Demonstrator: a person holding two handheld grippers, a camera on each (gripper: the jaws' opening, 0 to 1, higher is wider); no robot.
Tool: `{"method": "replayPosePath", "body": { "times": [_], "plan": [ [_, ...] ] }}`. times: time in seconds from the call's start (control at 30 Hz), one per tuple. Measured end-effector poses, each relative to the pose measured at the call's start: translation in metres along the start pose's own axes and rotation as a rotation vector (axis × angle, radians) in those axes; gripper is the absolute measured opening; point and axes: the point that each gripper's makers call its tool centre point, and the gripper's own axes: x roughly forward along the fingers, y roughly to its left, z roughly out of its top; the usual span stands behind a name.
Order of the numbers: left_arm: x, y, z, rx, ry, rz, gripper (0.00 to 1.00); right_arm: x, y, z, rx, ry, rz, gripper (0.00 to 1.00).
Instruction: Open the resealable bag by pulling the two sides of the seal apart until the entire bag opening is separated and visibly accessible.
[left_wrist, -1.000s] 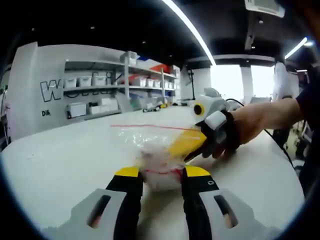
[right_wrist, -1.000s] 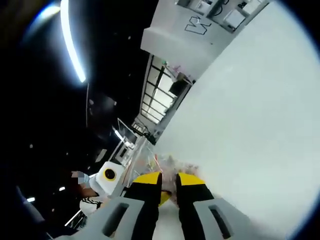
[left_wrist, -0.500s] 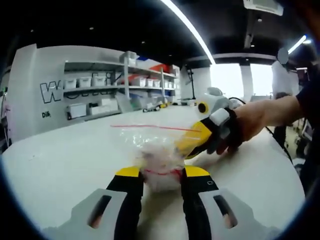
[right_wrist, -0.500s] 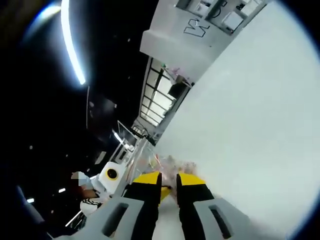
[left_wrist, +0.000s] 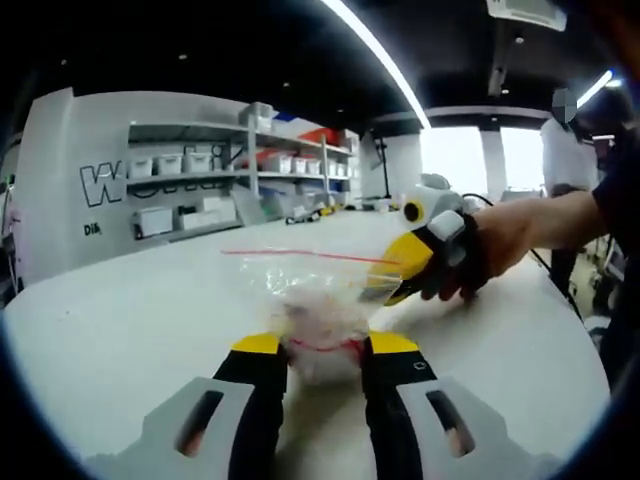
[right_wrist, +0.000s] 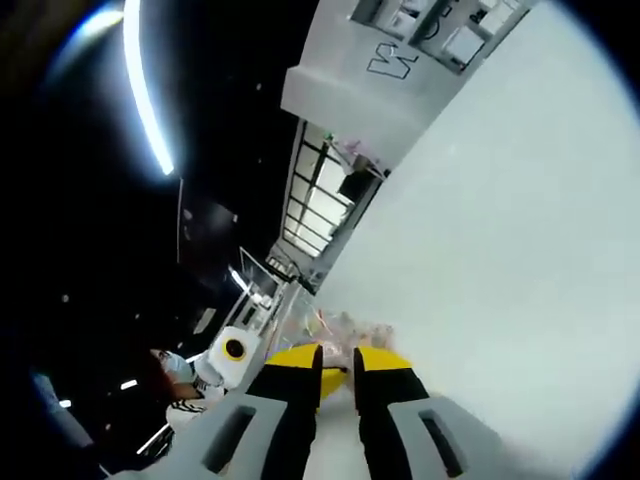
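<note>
A clear resealable bag with a red seal line lies crumpled on the white table. In the left gripper view, my left gripper is at the bag's near edge, and bunched plastic with a bit of the red seal fills the space between its yellow-tipped jaws. My right gripper, held in a person's hand, comes in from the right and pinches the bag's far right edge. In the right gripper view, its jaws stand almost together against the crinkled bag.
Shelves with white bins line the wall behind the table. A person stands at the far right by bright windows. Bare white tabletop stretches around the bag.
My right gripper has moved up and to the right with the bag's edge, drawing the plastic that way. The left gripper has kept its place.
</note>
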Motion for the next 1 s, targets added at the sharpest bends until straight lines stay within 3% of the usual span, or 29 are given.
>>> {"method": "replayPosePath", "body": {
  "times": [0.43,1.0],
  "plan": [
    [0.0,0.001,0.0,0.0,0.0,0.0,0.29,-0.007,0.025,-0.002,-0.044,0.019,0.031,0.11],
    [-0.003,0.0,0.001,0.033,0.007,0.005,0.29,-0.009,0.056,0.005,-0.214,0.106,0.007,0.18]
  ]
}}
